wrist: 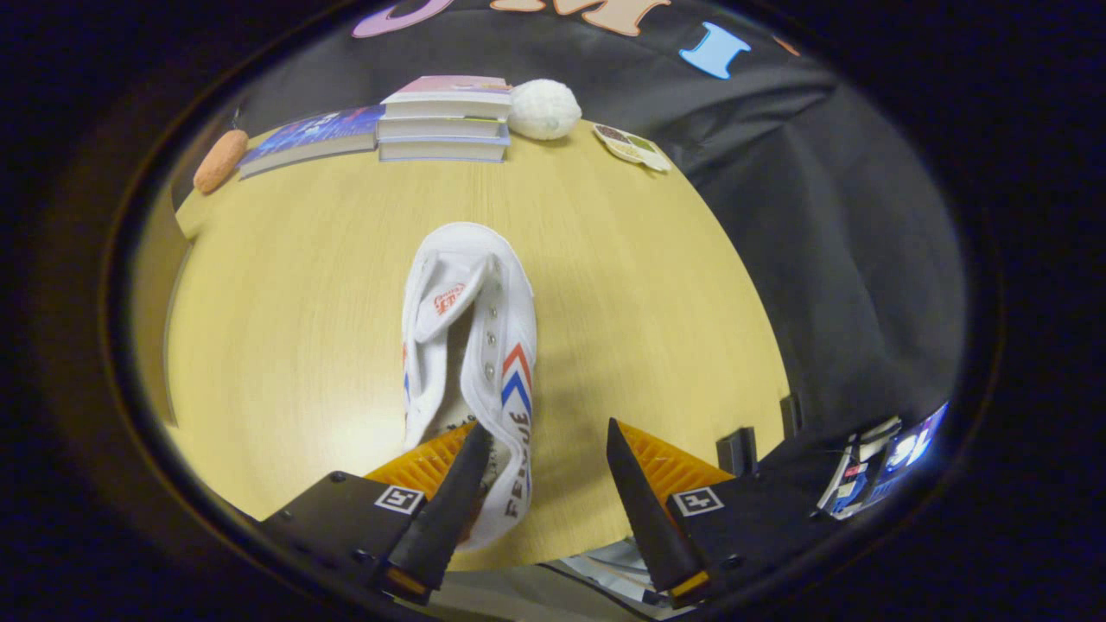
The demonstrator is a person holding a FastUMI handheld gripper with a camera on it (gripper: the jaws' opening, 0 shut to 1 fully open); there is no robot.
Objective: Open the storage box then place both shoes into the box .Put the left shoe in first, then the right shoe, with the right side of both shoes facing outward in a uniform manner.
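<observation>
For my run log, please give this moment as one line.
gripper: open | left finger inside white shoe opening, right finger outside | shoe lying on table | books beyond | box: unseen

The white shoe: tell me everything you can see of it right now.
The shoe is white canvas by the look of it, with red and blue chevrons and lettering on its side, metal eyelets, no laces visible, tongue folded up. It lies on the table, heel between the open tool's fingers, one finger overlapping it; whether it touches is unclear.
</observation>
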